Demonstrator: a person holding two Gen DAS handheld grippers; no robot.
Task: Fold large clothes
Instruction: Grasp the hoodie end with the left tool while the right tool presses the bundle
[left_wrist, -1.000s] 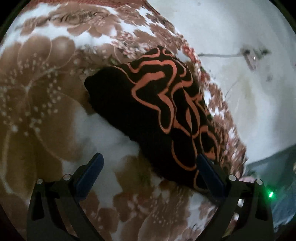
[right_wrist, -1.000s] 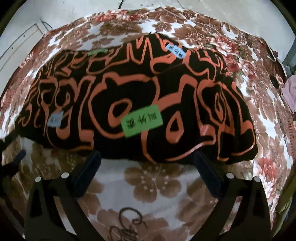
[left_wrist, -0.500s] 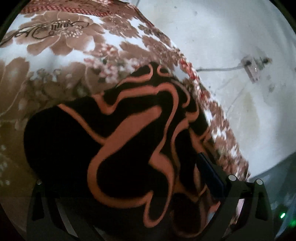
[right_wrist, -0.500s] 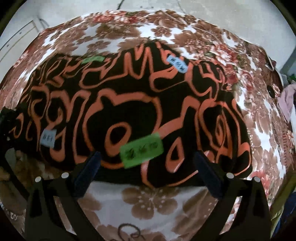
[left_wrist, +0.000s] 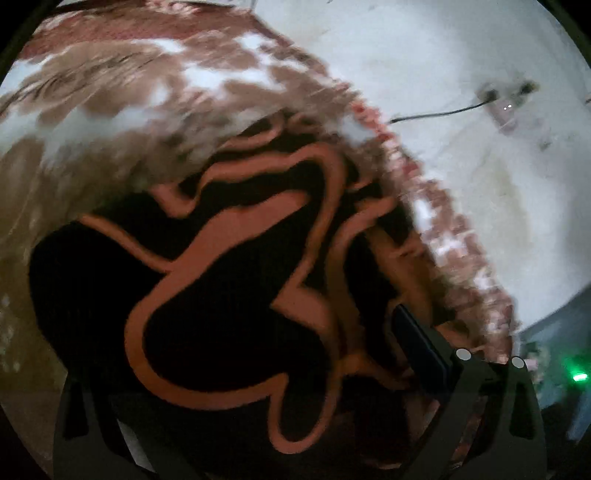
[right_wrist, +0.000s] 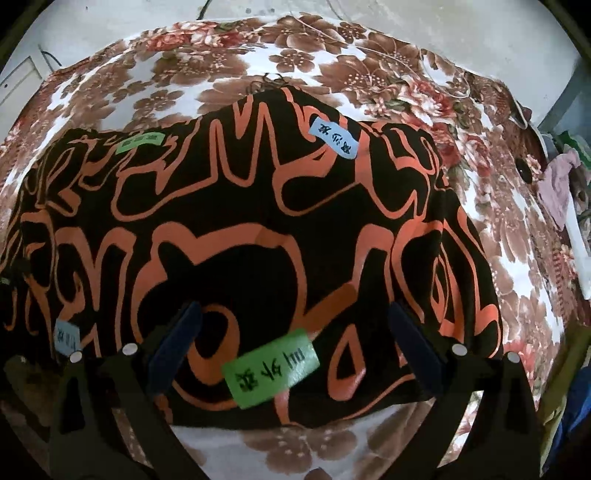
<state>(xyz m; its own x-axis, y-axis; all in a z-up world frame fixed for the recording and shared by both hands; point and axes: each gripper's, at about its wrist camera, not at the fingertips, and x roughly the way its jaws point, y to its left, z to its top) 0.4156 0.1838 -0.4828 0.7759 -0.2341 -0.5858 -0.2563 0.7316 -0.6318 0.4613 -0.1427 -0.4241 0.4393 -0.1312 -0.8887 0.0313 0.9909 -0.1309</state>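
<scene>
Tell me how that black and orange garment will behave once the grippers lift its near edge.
The black and orange garment lies limp on the floral bedspread, so it will probably droop. Its folded layers may slide apart. The green label near the right gripper might peel.

Home bedroom: floral bedspread (right_wrist: 369, 81), bare wall (left_wrist: 443, 55), clothes heap (right_wrist: 557, 184).

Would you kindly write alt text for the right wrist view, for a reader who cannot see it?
A black garment with orange swirls lies on a floral bedspread, carrying green and blue paper labels. The open right gripper hangs over its near edge, one green label between its fingers.
</scene>
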